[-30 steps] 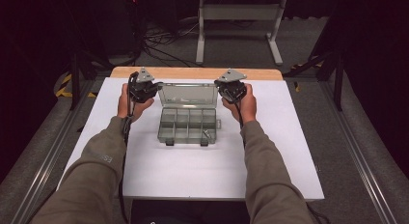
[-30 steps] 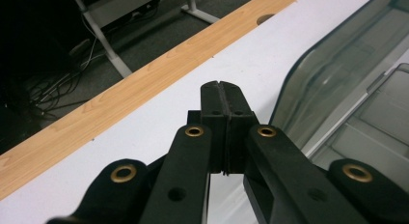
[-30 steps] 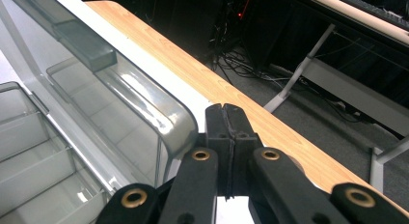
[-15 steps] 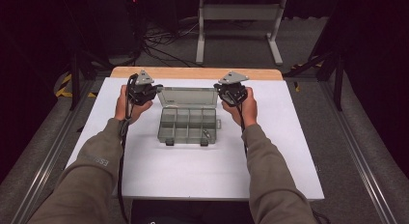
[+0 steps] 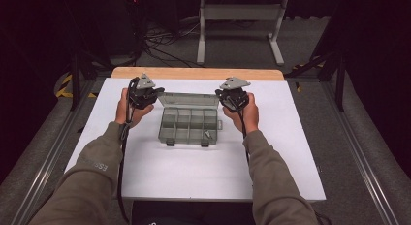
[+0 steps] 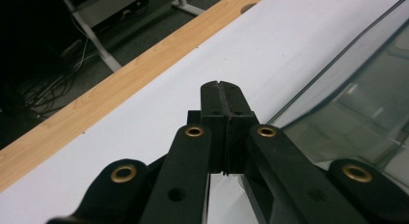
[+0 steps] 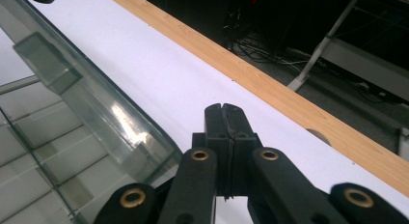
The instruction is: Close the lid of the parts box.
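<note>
Clear plastic box (image 5: 189,124), lid open, on white table (image 5: 194,171) | left gripper (image 5: 143,95) clenched empty, just beside lid's left corner | right gripper (image 5: 233,96) clenched empty, just beside lid's right corner | box between both.

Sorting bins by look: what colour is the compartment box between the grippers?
Clear, grey-tinted plastic; the compartment box shows best in the high view.
</note>
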Available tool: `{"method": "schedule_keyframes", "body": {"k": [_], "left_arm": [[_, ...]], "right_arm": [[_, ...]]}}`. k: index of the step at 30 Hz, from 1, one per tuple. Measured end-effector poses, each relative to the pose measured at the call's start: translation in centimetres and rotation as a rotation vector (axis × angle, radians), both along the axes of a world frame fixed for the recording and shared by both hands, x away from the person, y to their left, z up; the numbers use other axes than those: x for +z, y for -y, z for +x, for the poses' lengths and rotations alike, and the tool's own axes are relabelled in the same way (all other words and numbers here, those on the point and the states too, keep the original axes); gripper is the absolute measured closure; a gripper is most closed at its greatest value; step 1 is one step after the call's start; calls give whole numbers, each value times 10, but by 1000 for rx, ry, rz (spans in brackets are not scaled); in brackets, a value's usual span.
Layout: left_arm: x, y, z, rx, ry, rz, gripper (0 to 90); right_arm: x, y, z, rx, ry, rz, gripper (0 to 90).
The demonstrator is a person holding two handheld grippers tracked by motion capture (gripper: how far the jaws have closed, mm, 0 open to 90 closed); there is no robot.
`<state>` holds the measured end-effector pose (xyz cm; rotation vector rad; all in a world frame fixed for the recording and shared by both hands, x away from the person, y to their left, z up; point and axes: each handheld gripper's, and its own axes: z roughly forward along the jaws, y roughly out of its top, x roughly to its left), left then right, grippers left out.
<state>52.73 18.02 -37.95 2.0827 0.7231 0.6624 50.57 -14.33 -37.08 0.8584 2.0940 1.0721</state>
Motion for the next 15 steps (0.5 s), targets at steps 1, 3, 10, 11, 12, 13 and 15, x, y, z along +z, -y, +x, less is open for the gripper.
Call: {"method": "schedule_keyframes", "body": {"k": [1, 3, 10, 11, 12, 13, 15], "left_arm": [[-1, -1, -1, -2, 0, 2, 898], [-2, -1, -2, -2, 1, 5, 897], [-4, -3, -9, -22, 1, 19, 898], [-4, -4, -9, -23, 7, 26, 898], [-6, -5, -10, -27, 3, 19, 897], [-6, -5, -10, -27, 3, 19, 897], [-7, -5, -11, -28, 2, 13, 896]], "right_arm": [[0, -1, -1, -2, 2, -3, 900], [0, -2, -3, -6, 8, -12, 900], [-1, -1, -9, 9, 2, 1, 900], [-1, -1, -9, 9, 2, 1, 900], [-1, -3, -11, 6, 7, -17, 900], [-1, -3, -11, 7, 5, -18, 900], [-1, -3, -12, 9, 5, -24, 900]]}}
